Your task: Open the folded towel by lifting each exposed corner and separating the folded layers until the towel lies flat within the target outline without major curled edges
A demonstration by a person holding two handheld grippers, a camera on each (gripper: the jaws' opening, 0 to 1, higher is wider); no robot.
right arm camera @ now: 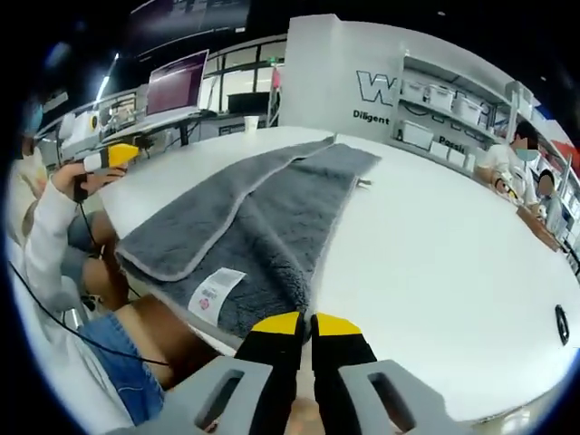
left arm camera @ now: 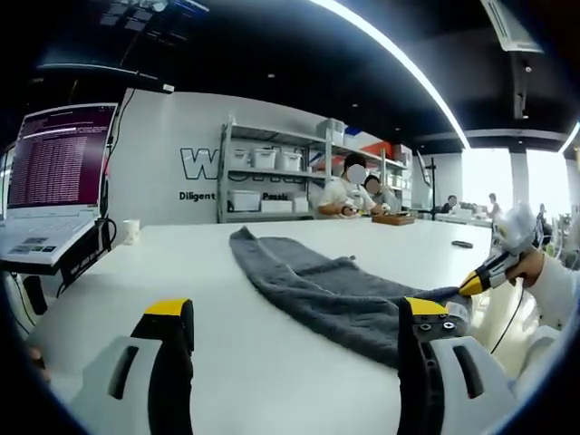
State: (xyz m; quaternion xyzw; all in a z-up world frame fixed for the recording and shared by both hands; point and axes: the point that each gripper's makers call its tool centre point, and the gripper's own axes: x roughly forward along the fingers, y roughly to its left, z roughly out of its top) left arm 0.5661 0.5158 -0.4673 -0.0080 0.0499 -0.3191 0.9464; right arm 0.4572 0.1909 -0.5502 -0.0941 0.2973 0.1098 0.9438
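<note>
Right gripper (right arm camera: 305,328): yellow-tipped jaws pressed together, pinching the near edge of the towel (right arm camera: 272,217) where it overhangs the table (right arm camera: 435,272).
Left gripper (left arm camera: 299,322): jaws spread wide and holding nothing, the towel's near end just beyond its right jaw; seen small and far off in the right gripper view, past the towel's left side.
Towel: grey, still partly folded, lying lengthwise on the table, one long flap doubled over the layer beneath.
Label (right arm camera: 217,294): white tag on the towel's near end, close to the right gripper.
Laptop (left arm camera: 59,181): open, well left of the towel, on the table's far corner.
Cup (left arm camera: 131,231): small, white, possibly paper, between laptop and towel.
Shelves (left arm camera: 272,172): behind the towel's far end, with bins.
</note>
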